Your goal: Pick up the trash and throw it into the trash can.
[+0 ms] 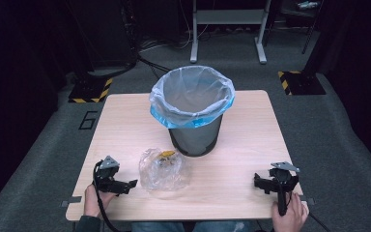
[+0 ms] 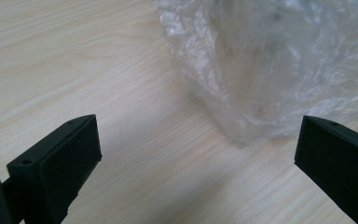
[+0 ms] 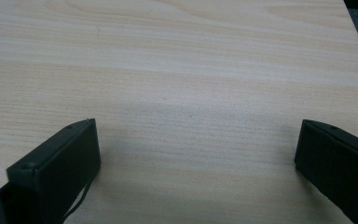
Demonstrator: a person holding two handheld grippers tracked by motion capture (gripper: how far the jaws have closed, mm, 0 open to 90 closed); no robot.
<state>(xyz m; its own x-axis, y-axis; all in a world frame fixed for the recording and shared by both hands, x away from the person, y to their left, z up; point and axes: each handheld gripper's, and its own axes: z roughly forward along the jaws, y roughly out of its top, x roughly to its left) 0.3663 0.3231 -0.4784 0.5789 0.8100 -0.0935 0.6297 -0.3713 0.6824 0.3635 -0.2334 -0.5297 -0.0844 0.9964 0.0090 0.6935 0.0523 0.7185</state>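
A crumpled clear plastic bag [image 1: 164,168] with something yellow inside lies on the wooden table [image 1: 125,125], just in front of a dark bin [image 1: 193,111] lined with a blue-rimmed bag. My left gripper [image 1: 131,184] rests near the front left edge, open, its jaws pointing at the clear bag [image 2: 279,65] a short way off. The right gripper [image 1: 258,182] sits at the front right, open over bare table [image 3: 191,84], nothing between its jaws.
Grey carpet surrounds the table. Behind it stand a white frame's legs [image 1: 227,29] and two yellow-and-black striped floor plates [image 1: 91,89]. Black cables run across the floor at the back left.
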